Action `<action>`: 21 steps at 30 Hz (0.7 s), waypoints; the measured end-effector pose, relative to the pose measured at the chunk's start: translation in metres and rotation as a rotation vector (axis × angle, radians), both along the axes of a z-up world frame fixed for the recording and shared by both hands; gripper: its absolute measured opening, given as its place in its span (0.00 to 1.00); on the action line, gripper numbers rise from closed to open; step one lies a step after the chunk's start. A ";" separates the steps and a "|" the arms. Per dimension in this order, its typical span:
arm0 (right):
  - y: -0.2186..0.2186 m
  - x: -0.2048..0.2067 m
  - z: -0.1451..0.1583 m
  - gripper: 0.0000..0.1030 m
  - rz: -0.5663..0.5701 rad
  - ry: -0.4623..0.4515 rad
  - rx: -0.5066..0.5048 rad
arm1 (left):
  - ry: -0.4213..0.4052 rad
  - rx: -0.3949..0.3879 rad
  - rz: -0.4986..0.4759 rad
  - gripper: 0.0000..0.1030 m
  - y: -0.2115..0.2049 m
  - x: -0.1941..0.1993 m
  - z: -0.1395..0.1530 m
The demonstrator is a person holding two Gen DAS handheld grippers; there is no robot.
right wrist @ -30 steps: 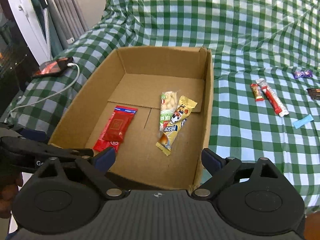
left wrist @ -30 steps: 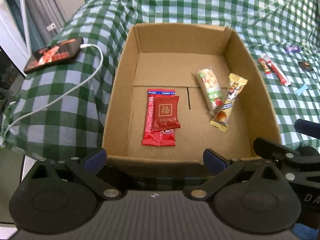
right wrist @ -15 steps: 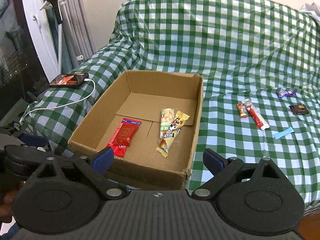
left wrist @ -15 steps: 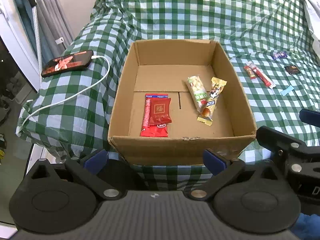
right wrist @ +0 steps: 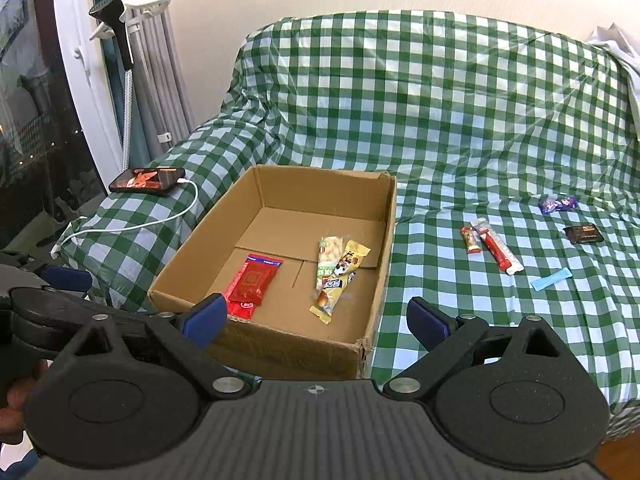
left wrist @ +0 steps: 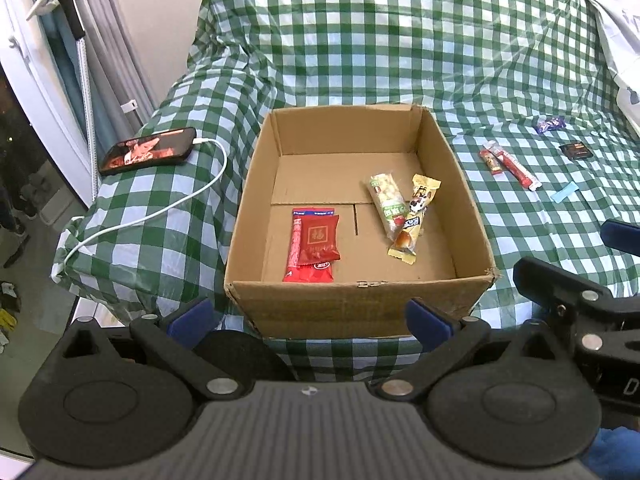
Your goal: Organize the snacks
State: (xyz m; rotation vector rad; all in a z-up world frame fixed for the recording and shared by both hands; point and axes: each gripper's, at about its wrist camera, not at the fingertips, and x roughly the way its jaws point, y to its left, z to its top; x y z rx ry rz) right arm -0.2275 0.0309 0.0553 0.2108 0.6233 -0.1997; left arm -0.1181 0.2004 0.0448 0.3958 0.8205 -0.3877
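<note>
An open cardboard box (left wrist: 356, 308) (right wrist: 280, 352) sits on a green checked cloth. Inside lie red packets (left wrist: 314, 246) (right wrist: 254, 284), a green nut bar (left wrist: 386, 204) (right wrist: 328, 260) and a yellow bar (left wrist: 414, 220) (right wrist: 340, 284). Right of the box on the cloth lie two red sticks (left wrist: 510, 164) (right wrist: 496, 250), a blue strip (left wrist: 564, 192) (right wrist: 550, 280), a dark square (left wrist: 576, 150) (right wrist: 584, 234) and a purple candy (left wrist: 550, 124) (right wrist: 558, 204). My left gripper (left wrist: 308, 318) is open and empty before the box's near wall. My right gripper (right wrist: 316, 318) is open and empty at the box's near right corner.
A phone (left wrist: 148, 156) (right wrist: 148, 180) on a white cable (left wrist: 160, 212) lies on the cloth left of the box. A window and curtains (right wrist: 120, 80) stand at far left. The cloth's front edge drops off just below the box.
Both grippers have pulled back and up from the box, so the whole box and more of the cloth now show. Nothing was picked up.
</note>
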 end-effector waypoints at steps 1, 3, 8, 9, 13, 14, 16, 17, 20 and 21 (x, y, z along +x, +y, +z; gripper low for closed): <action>0.000 -0.002 0.001 0.94 -0.001 -0.003 -0.001 | -0.003 0.000 -0.001 1.00 0.001 -0.001 0.001; 0.001 -0.004 0.002 0.94 -0.001 -0.008 -0.002 | -0.009 -0.002 -0.002 1.00 0.001 -0.004 0.002; 0.004 -0.008 0.005 0.94 0.000 -0.017 -0.008 | -0.014 -0.007 0.000 1.00 0.004 -0.008 0.005; 0.005 -0.008 0.005 0.94 0.000 -0.018 -0.009 | -0.015 -0.009 0.000 1.00 0.004 -0.009 0.006; 0.006 -0.010 0.007 0.95 0.001 -0.021 -0.013 | -0.016 -0.012 0.000 1.00 0.006 -0.010 0.007; 0.006 -0.010 0.007 0.95 0.001 -0.020 -0.013 | -0.016 -0.013 -0.001 1.00 0.006 -0.009 0.007; 0.007 -0.010 0.007 0.95 -0.001 -0.020 -0.014 | -0.016 -0.016 -0.001 1.00 0.007 -0.010 0.008; 0.007 -0.010 0.007 0.96 -0.001 -0.020 -0.014 | -0.016 -0.018 0.000 1.00 0.008 -0.011 0.008; 0.007 -0.011 0.007 0.96 0.001 -0.020 -0.016 | -0.014 -0.021 0.001 1.00 0.009 -0.012 0.008; 0.008 -0.011 0.008 0.96 0.002 -0.020 -0.017 | -0.015 -0.021 0.001 1.00 0.010 -0.012 0.008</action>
